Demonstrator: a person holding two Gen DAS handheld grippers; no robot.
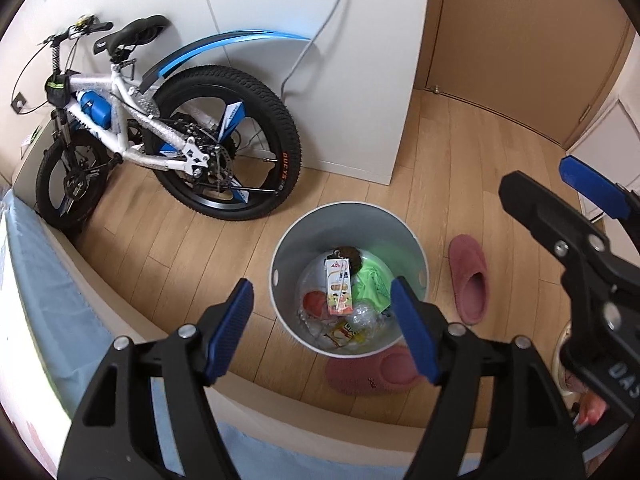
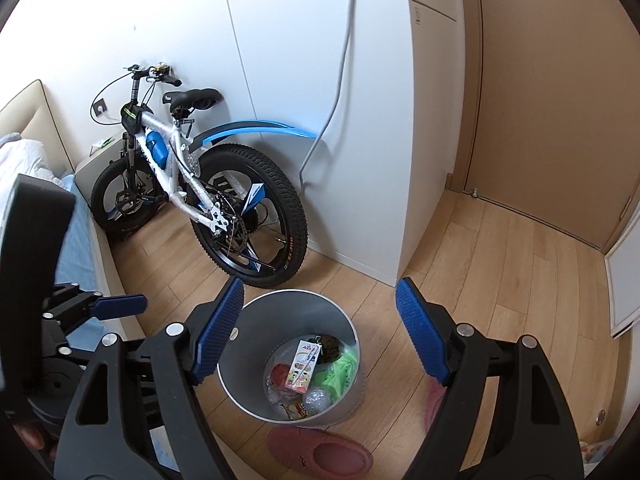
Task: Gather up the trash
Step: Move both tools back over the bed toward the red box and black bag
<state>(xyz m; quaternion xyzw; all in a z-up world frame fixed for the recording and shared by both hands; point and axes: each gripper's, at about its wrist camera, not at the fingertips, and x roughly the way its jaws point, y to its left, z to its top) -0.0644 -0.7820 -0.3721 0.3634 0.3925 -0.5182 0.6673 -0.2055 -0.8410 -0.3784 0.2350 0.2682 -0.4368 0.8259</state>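
A grey metal trash bin (image 1: 288, 248) (image 2: 244, 344) stands on the wooden floor below both grippers. Inside lie a small juice carton (image 1: 339, 286) (image 2: 305, 365), green wrapping (image 1: 374, 284), clear plastic and other wrappers. My left gripper (image 1: 324, 328) is open and empty above the bin's near side. My right gripper (image 2: 320, 332) is open and empty above the bin; it also shows at the right edge of the left wrist view (image 1: 568, 200). The left gripper shows at the left of the right wrist view (image 2: 120, 304).
A white and blue bicycle (image 1: 160, 136) (image 2: 192, 192) leans at the wall behind the bin. Two pink slippers (image 1: 470, 280) (image 1: 372, 372) lie beside the bin. A bed edge with a blue sheet (image 1: 52, 312) is at the left. A white cabinet (image 1: 360, 80) and brown door (image 2: 540, 100) stand beyond.
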